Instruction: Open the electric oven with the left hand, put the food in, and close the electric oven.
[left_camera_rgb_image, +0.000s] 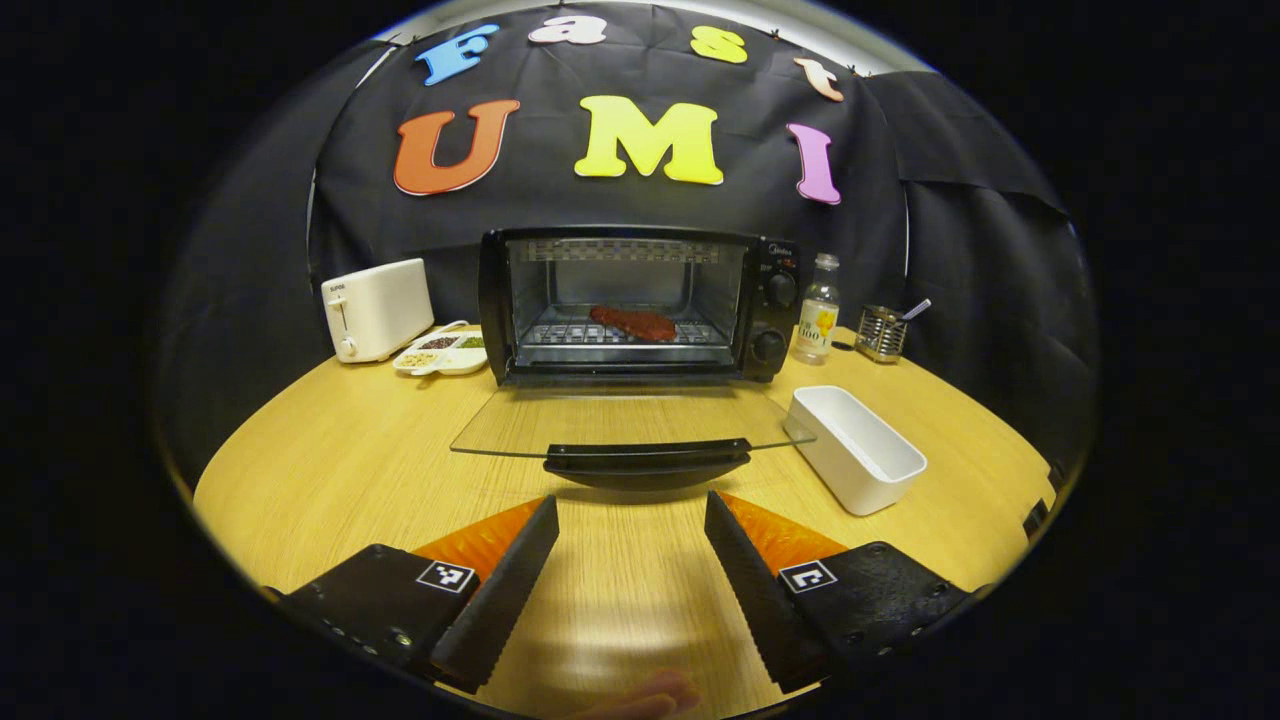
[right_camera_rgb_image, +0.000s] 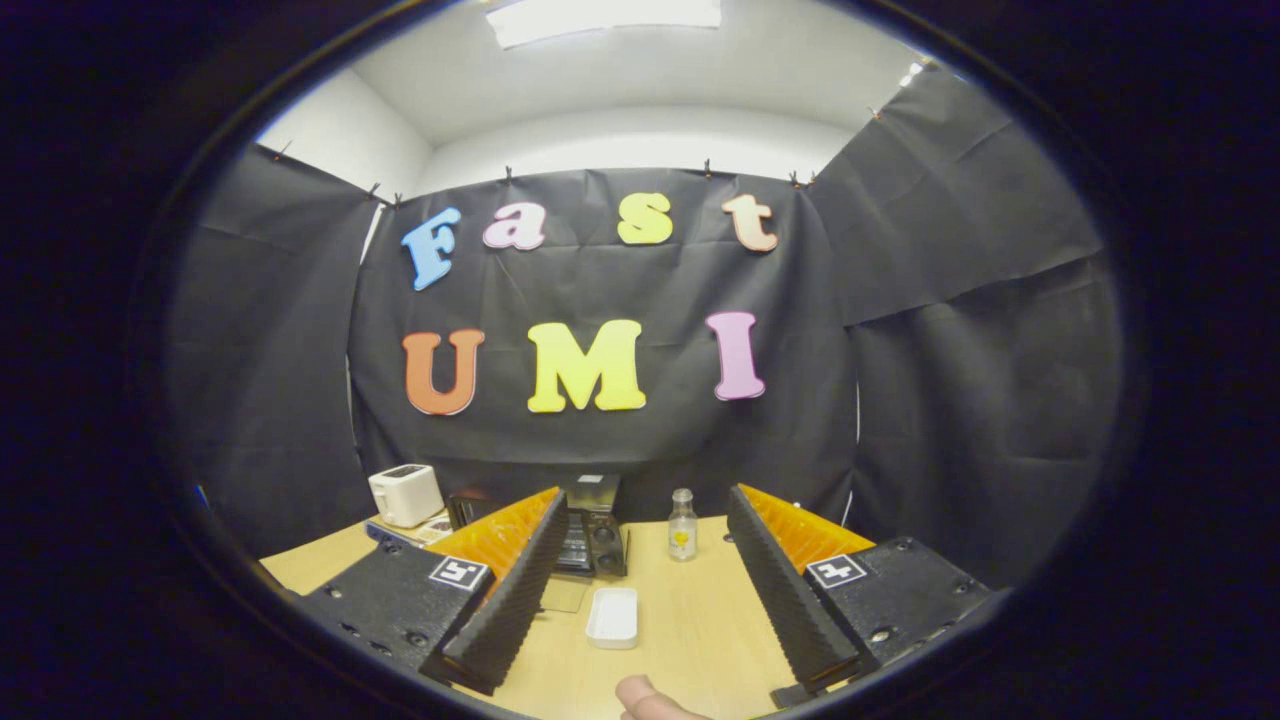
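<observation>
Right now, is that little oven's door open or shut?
Open. The oven has its glass door folded down flat over the table, and the food lies on the rack inside.

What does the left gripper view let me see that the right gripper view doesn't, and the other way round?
The left gripper view looks into the open oven: the reddish food lies on its rack, and the glass door is folded down flat. It also shows a utensil holder. The right gripper view sits higher and farther back, taking in the ceiling light and white wall. Both show the toaster, the bottle, the empty white container, the wooden table and open fingers.
</observation>
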